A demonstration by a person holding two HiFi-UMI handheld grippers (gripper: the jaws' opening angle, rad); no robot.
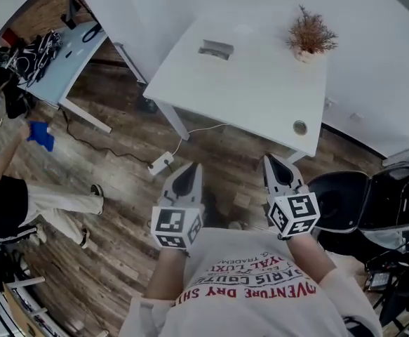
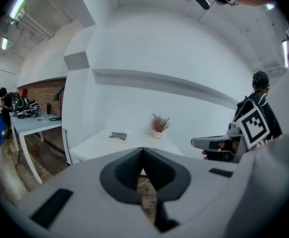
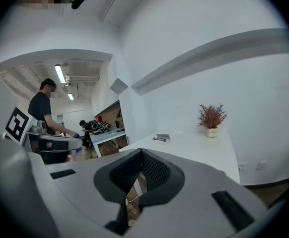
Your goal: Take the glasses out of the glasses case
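Note:
A small grey glasses case (image 1: 215, 48) lies on the far side of a white table (image 1: 260, 97); it is too small to tell whether its lid is up. The case (image 2: 118, 136) also shows far ahead in the left gripper view, and the case (image 3: 161, 138) in the right gripper view. My left gripper (image 1: 190, 168) and right gripper (image 1: 273, 163) hang side by side near my chest, over the floor and short of the table. Both are shut with nothing in them; the left gripper (image 2: 143, 150) and right gripper (image 3: 142, 153) have their jaws meeting at the tips.
A potted dry plant (image 1: 309, 37) stands at the table's far right corner. On the floor lies a power strip (image 1: 161, 163) with its cable. A second table (image 1: 64, 65) with bags is at the left, a person (image 1: 22, 202) beside it. A black chair (image 1: 351, 202) is on the right.

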